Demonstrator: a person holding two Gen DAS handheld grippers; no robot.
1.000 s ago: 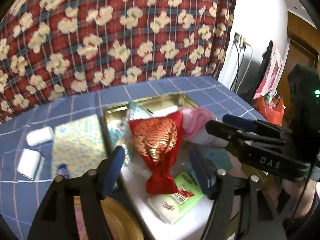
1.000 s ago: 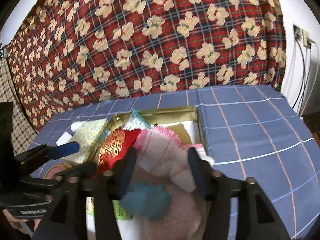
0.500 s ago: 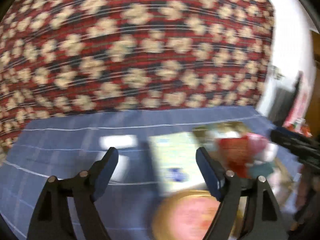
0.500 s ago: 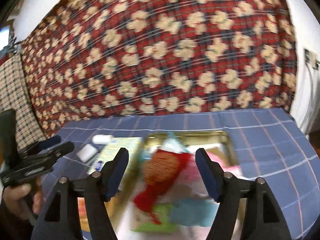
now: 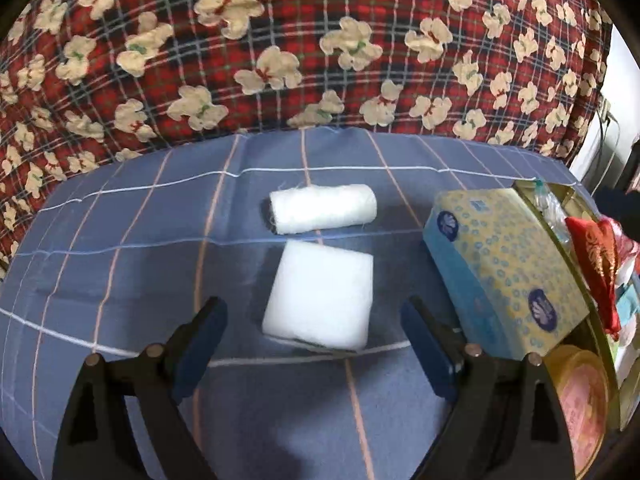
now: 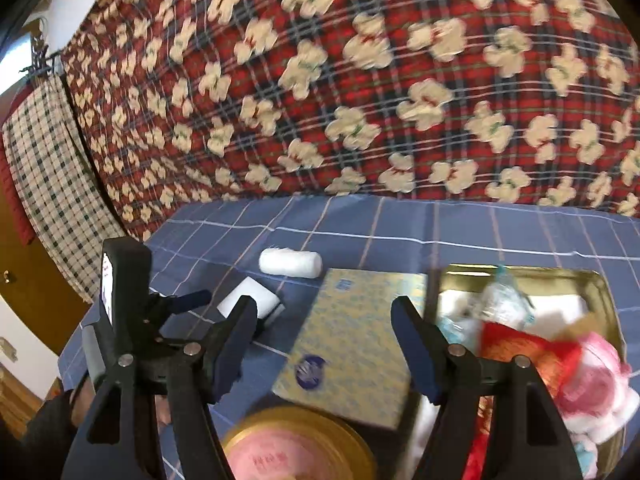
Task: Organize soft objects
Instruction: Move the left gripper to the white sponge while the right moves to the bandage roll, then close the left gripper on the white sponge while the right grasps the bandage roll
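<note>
A white foam block point(image 5: 320, 292) lies on the blue checked cloth point(image 5: 120, 272), with a white gauze roll point(image 5: 323, 209) just behind it. My left gripper point(image 5: 314, 320) is open and empty, its fingers either side of the block's near end. In the right wrist view the block point(image 6: 248, 300) and roll point(image 6: 291, 263) lie at the left, with the left gripper's body point(image 6: 128, 300) beside them. My right gripper point(image 6: 324, 344) is open and empty above a yellow-blue tissue pack point(image 6: 356, 340). A gold tin point(image 6: 604, 292) holds a red pouch point(image 6: 516, 352) and pink cloth point(image 6: 592, 388).
The tissue pack point(image 5: 504, 276) lies right of the block, with the gold tin point(image 5: 560, 240) and red pouch point(image 5: 596, 256) beyond it. A round gold lid with a pink face point(image 6: 292, 448) sits at the near edge. A red plaid bear-print cloth point(image 5: 320, 40) hangs behind.
My left gripper has swung left from over the tin and red pouch to the white foam block. My right gripper has shifted left from over the tin to above the tissue pack.
</note>
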